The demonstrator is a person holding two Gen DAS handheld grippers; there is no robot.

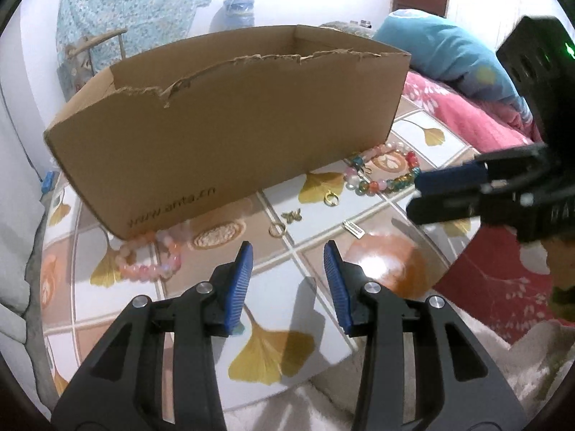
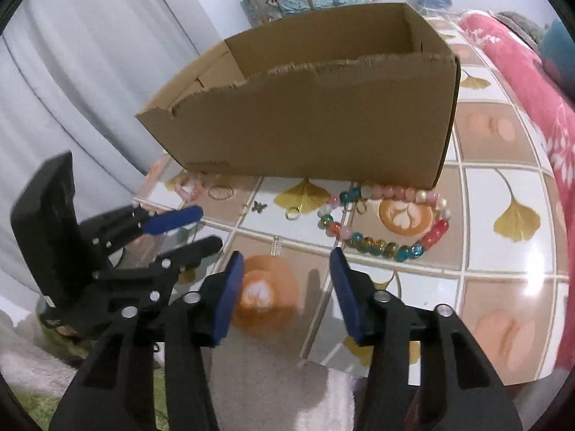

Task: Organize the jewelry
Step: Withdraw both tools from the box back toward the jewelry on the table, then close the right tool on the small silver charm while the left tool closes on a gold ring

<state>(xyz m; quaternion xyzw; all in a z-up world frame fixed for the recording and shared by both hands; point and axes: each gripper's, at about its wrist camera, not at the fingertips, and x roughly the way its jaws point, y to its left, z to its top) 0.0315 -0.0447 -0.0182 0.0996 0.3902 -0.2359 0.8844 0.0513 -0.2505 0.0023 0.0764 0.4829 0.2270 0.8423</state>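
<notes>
Both the left gripper (image 1: 287, 258) and right gripper (image 2: 285, 264) hover released and empty; bracelets (image 2: 386, 221) and rings (image 1: 276, 230) lie outside the far cardboard box (image 1: 230, 136), unsorted.

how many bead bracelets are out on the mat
2. A pink bracelet lies at the left end of the cardboard box; a multicoloured bracelet lies by its right end. The box may hide more.

Bright overhead light, glare on glossy mat (image 1: 377, 265), fisheye-warped edges.
</notes>
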